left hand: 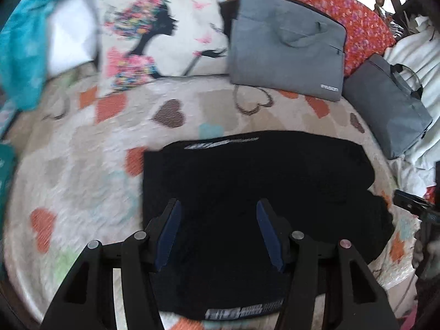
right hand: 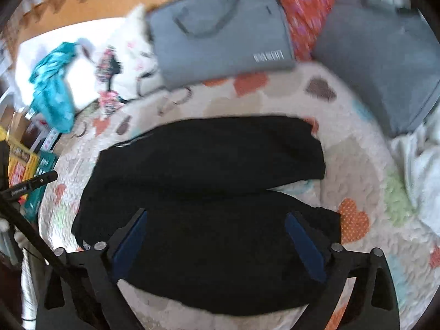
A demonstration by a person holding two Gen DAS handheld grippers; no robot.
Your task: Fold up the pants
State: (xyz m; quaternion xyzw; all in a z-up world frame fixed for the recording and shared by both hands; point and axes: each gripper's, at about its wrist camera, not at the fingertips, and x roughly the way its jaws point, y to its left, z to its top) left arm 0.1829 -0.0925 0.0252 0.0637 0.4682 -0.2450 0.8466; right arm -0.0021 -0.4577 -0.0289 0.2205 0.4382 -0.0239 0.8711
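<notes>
Black pants (left hand: pixel 247 181) lie folded on a heart-patterned bedspread (left hand: pixel 82 165), with grey lettering along the near and far edges. My left gripper (left hand: pixel 218 209) is open above the pants and holds nothing. In the right wrist view the pants (right hand: pixel 209 165) lie in two overlapping black layers. My right gripper (right hand: pixel 217 217) is open wide above them and empty. The blue pads (right hand: pixel 132 242) stand well apart.
A grey laptop bag (left hand: pixel 286 46) and a darker grey bag (left hand: pixel 387 110) lie at the back of the bed. A printed pillow (left hand: pixel 154 35), a red floral cushion (left hand: pixel 363 24) and teal cloth (left hand: pixel 24 41) lie behind. White bedding (right hand: pixel 420 170) is bunched at the right.
</notes>
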